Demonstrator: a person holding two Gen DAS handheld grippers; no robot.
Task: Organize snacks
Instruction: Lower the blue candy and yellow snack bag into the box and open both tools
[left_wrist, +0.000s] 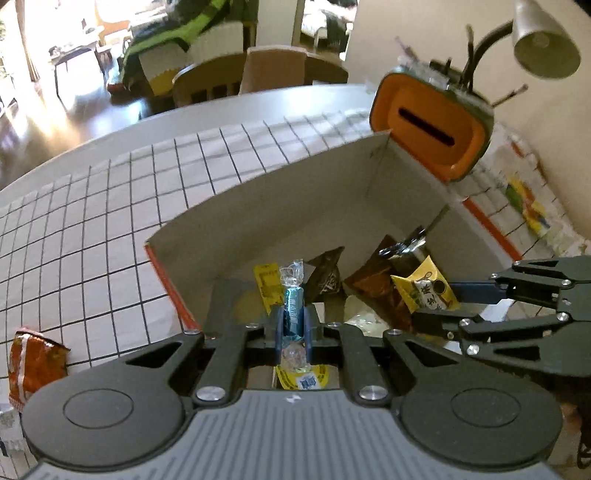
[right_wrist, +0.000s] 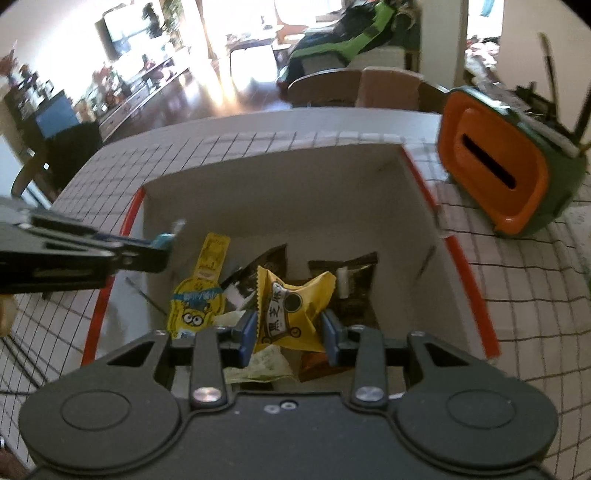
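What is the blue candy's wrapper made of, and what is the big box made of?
The blue candy, pinched in the left gripper, looks wrapped in shiny foil with clear crinkly plastic twisted at both ends; it glints in the light. The box looks like matte cardboard: dull, flat walls folded at sharp corners, with an orange-red edge.

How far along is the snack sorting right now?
Done: several packets already lie in the cardboard box, including a yellow cartoon pouch. In hand: the left gripper is shut on a blue wrapped candy over the box; the right gripper pinches a yellow packet inside it. Left: an orange snack bag sits on the checked tablecloth.
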